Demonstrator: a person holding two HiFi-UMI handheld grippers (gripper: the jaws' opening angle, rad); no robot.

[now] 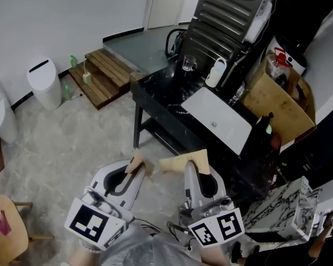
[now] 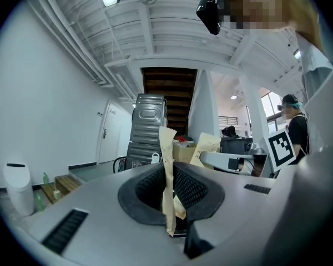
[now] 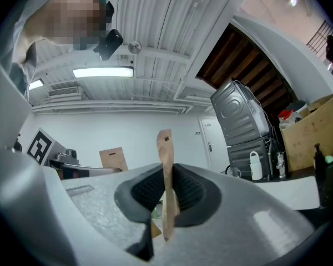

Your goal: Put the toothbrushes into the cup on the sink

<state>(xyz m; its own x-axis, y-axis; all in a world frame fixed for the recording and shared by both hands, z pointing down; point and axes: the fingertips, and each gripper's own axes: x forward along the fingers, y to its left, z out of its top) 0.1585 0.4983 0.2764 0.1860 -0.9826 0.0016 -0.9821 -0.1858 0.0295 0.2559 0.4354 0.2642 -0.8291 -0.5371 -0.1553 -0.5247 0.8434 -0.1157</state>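
Observation:
A flat tan paper toothbrush packet [image 1: 137, 162] sticks out of my left gripper [image 1: 136, 169], which is shut on it. Along that gripper's own view the packet [image 2: 167, 170] stands edge-on between the jaws of the left gripper [image 2: 170, 201]. My right gripper [image 1: 196, 164] is shut on a second tan packet [image 1: 179, 163], seen upright as a thin strip [image 3: 165, 165] in the right gripper view. Both grippers hang side by side above the floor, short of the black counter [image 1: 155, 96]. A clear glass cup [image 1: 188, 64] stands at the counter's far end, beside the white sink basin [image 1: 219, 119].
A white bottle [image 1: 215, 72] and a ribbed metal appliance [image 1: 227, 15] stand behind the sink. A cardboard box [image 1: 277, 101] and a dark bottle [image 1: 263, 127] are at the right. A white bin [image 1: 44, 82], wooden steps [image 1: 102, 73] and a wooden chair [image 1: 8, 231] are at the left.

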